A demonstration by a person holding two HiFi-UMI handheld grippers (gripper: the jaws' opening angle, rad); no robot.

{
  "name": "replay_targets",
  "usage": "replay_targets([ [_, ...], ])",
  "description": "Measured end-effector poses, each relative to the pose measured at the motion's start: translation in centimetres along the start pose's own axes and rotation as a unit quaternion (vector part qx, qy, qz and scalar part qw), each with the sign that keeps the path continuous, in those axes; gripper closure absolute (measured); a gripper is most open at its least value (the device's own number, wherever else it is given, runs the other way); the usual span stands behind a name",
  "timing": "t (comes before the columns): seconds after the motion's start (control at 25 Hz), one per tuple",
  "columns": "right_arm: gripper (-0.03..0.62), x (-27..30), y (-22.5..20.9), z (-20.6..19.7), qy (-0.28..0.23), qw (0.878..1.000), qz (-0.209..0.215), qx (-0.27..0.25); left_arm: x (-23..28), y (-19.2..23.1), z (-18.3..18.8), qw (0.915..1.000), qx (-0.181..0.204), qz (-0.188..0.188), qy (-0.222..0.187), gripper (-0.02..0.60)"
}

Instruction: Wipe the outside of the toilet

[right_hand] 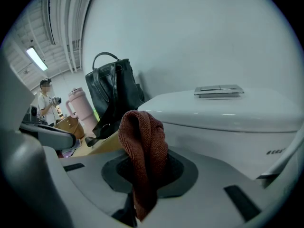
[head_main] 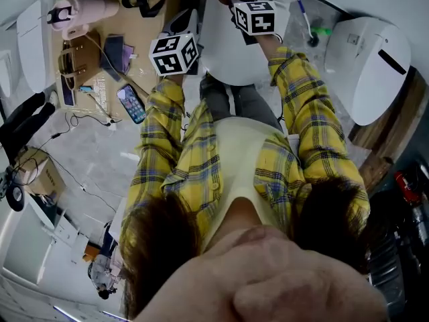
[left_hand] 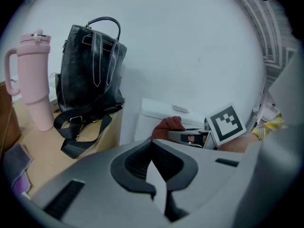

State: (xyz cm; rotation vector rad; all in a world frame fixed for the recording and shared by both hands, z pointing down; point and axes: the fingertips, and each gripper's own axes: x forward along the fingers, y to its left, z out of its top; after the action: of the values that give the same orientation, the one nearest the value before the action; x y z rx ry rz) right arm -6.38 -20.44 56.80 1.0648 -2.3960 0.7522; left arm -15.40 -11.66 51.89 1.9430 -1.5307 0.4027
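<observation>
The white toilet (right_hand: 223, 113) stands against the wall, its tank lid with a flush plate (right_hand: 218, 90) just ahead of my right gripper (right_hand: 142, 175). That gripper is shut on a red-brown cloth (right_hand: 142, 146), which bunches up above the jaws and sits close to the tank's front left corner. In the left gripper view the cloth (left_hand: 168, 126) shows against the tank (left_hand: 156, 109). My left gripper (left_hand: 154, 175) hangs lower and to the left of the toilet, jaws shut with nothing in them. In the head view both grippers (head_main: 175, 52) (head_main: 255, 17) reach toward the toilet (head_main: 228, 56).
A black backpack (left_hand: 90, 61) and a pink tumbler (left_hand: 35, 80) stand on a wooden surface left of the toilet. A phone (head_main: 131, 103) lies on the floor. A second white toilet (head_main: 372, 66) and a brush (head_main: 310, 29) are on the right. A person (right_hand: 46, 101) stands far off.
</observation>
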Motion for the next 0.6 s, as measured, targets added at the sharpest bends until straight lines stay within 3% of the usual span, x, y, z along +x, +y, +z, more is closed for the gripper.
replay_targets([
  [0.24,0.511,2.5,0.4,0.1,0.017,0.999,-0.003,-0.033,0.2,1.2,-0.3,0.9997,-0.020,0.014,0.000,0.574],
  [0.6,0.511,2.9,-2.0,-1.0,0.037,0.996,-0.023,-0.075,1.1,0.3,-0.6,0.9999,-0.005,0.004,0.010,0.574],
])
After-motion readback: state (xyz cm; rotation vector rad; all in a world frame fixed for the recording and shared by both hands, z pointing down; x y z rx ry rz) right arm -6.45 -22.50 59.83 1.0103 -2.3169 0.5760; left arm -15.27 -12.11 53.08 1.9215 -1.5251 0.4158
